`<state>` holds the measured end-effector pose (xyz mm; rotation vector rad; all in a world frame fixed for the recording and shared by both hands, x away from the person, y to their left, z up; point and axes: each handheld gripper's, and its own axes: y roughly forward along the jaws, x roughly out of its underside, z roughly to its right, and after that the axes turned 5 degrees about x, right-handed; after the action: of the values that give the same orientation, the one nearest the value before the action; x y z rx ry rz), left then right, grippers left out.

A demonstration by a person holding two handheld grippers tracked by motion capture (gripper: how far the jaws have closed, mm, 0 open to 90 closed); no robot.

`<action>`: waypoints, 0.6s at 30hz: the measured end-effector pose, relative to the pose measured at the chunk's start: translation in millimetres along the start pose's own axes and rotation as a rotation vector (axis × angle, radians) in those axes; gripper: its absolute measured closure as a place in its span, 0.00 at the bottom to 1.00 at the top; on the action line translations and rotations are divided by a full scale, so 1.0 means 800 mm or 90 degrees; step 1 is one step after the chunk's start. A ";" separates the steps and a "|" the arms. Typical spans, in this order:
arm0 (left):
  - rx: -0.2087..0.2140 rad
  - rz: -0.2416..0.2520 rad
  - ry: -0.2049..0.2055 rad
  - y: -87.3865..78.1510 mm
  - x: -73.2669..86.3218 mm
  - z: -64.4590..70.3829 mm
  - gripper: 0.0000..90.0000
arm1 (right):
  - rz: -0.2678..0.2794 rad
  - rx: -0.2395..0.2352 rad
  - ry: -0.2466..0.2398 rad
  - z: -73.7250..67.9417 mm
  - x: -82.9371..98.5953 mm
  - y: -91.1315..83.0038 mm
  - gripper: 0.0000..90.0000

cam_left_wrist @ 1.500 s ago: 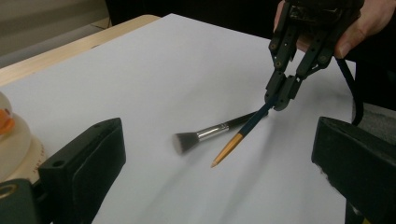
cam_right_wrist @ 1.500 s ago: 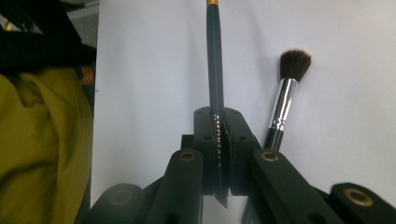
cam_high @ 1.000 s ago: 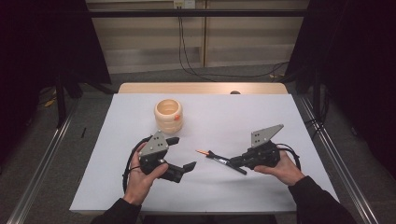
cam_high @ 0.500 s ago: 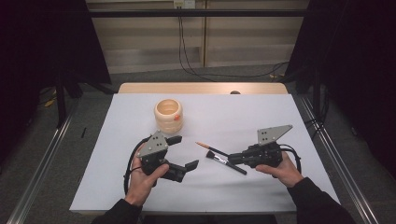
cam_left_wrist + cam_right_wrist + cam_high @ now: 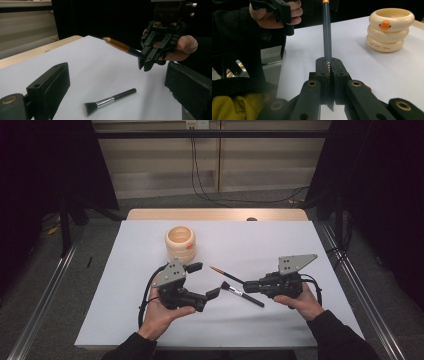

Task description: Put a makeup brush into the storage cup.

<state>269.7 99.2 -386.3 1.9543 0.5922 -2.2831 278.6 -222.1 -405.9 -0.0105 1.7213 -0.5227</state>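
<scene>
The right gripper (image 5: 248, 285) is clamped on a slim dark-handled brush with an orange-tan wooden end (image 5: 226, 273), its jaws pressed together on the dark part of the handle, as the right gripper view (image 5: 327, 32) shows plainly. In the high view this brush is held off the white table cover (image 5: 280, 240), its long axis running from the jaws up and to the left, with the pale pointed end toward the cream stacked-ring holder with an orange spot (image 5: 181, 243) yet well apart from it. In the left gripper view the same brush (image 5: 121, 47) juts out of the right gripper (image 5: 148, 61) with its tan tip pointing left and slightly upward. A second tool, a short black-handled makeup brush with a silver ferrule and flat dark bristles (image 5: 241, 294), lies flat on the cover just below the held brush; its long axis slants from the bristles at upper left to the handle end at lower right, and in the left gripper view (image 5: 109, 101) its bristles face the camera. The left gripper (image 5: 204, 281) is held in the person's left hand (image 5: 159, 312) with its jaws wide apart and nothing between them, its lower jaw tip just beside the bristles of the lying brush.
</scene>
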 end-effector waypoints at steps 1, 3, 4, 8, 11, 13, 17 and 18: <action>-0.004 0.002 0.002 0.003 -0.001 0.003 0.08 | 0.002 -0.004 -0.002 0.000 -0.001 0.001 0.95; -0.001 0.005 0.009 0.008 -0.003 0.006 0.08 | 0.005 -0.001 -0.006 -0.001 -0.002 0.001 0.95; 0.006 0.008 0.015 0.011 -0.004 0.008 0.10 | 0.007 -0.003 -0.007 -0.001 -0.002 0.001 0.95; 0.014 0.021 0.025 0.018 -0.007 0.012 0.18 | 0.011 0.000 -0.008 -0.001 -0.002 -0.001 0.95; 0.025 0.026 0.013 0.022 -0.009 0.009 0.27 | 0.018 0.000 -0.009 -0.001 -0.003 -0.002 0.95; 0.023 0.026 -0.003 0.025 -0.009 0.007 0.32 | 0.017 0.001 -0.011 -0.001 -0.004 -0.002 0.95; 0.022 0.026 -0.019 0.027 -0.009 0.004 0.44 | 0.019 0.003 -0.010 -0.001 -0.004 -0.003 0.95; 0.018 0.022 -0.015 0.026 -0.009 0.003 0.46 | 0.018 0.002 -0.011 -0.001 -0.004 -0.003 0.95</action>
<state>274.8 78.1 -383.9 1.9309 0.5227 -2.3025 278.1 -223.2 -402.1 0.0109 1.7021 -0.5034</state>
